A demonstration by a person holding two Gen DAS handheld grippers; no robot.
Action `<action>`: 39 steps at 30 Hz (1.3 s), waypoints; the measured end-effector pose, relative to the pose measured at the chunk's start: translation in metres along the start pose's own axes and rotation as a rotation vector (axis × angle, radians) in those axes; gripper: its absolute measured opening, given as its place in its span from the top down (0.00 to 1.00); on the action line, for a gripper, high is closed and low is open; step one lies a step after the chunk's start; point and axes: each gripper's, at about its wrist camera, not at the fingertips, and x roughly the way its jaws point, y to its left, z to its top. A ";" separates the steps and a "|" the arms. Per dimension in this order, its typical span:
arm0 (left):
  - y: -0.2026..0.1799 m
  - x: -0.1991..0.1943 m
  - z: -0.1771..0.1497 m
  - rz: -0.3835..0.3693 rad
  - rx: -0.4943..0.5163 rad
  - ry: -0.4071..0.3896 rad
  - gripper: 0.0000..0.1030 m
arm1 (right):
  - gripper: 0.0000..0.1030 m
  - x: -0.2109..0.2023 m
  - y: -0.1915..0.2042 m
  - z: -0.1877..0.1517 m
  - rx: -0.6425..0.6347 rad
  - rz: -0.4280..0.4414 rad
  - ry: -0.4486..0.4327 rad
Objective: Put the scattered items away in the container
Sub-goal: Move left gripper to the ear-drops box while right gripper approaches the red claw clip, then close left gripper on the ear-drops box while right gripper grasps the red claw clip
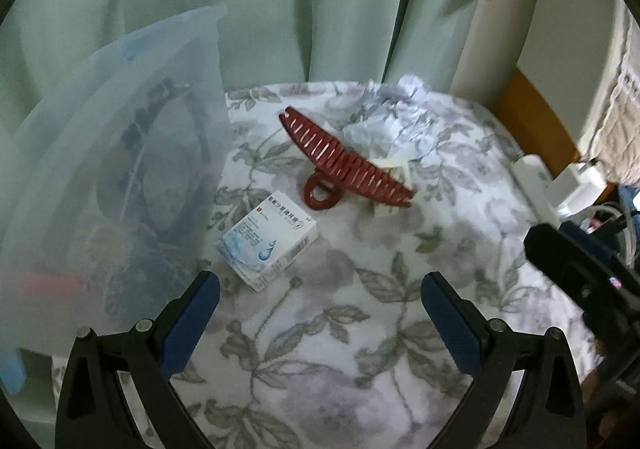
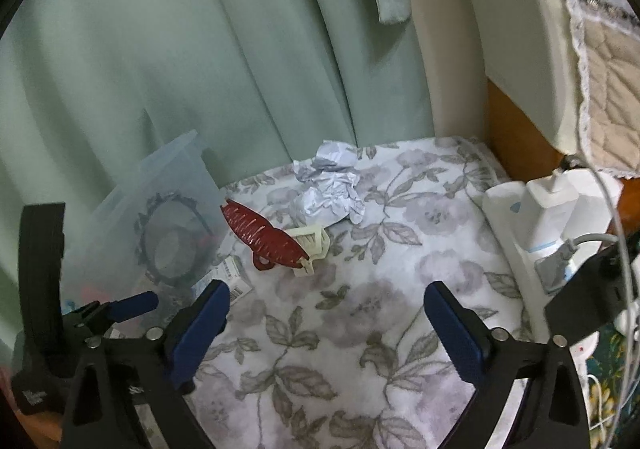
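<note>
A dark red hair claw clip (image 1: 346, 161) (image 2: 264, 235) lies on the floral cloth (image 1: 360, 309) (image 2: 360, 309), partly over a cream clip (image 2: 310, 245) (image 1: 396, 169). Behind them sits a crumpled white paper (image 1: 388, 121) (image 2: 330, 185). A small white and blue medicine box (image 1: 266, 245) lies beside the translucent plastic container (image 1: 112, 185) (image 2: 160, 217), which holds dark items. My left gripper (image 1: 320, 297) is open just short of the box, nothing between its fingers. My right gripper (image 2: 328, 309) is open over bare cloth, short of the clips. The left gripper also shows at the left edge of the right wrist view.
A green curtain (image 1: 280, 9) (image 2: 200, 49) hangs behind the surface. At the right edge stand a white power strip with plugs and cables (image 2: 552, 209) (image 1: 560, 185), a wooden frame (image 2: 516, 129) and a quilted cover (image 2: 600, 49). The right gripper's body (image 1: 580, 269) shows at the right in the left wrist view.
</note>
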 end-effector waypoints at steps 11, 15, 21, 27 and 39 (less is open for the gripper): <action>0.003 0.036 0.006 0.078 0.037 0.013 0.07 | 0.27 0.048 0.009 0.006 -0.046 0.072 0.078; 0.002 0.050 0.008 0.114 0.049 0.012 0.08 | 0.30 0.066 0.017 0.011 -0.087 0.107 0.103; 0.002 0.066 0.011 0.180 0.085 -0.008 0.17 | 0.37 0.090 0.026 0.019 -0.144 0.146 0.139; 0.003 0.075 0.018 0.220 0.119 -0.040 0.30 | 0.45 0.113 0.031 0.030 -0.186 0.173 0.161; 0.018 0.087 0.026 0.144 0.093 -0.092 0.39 | 0.50 0.150 0.040 0.048 -0.264 0.314 0.244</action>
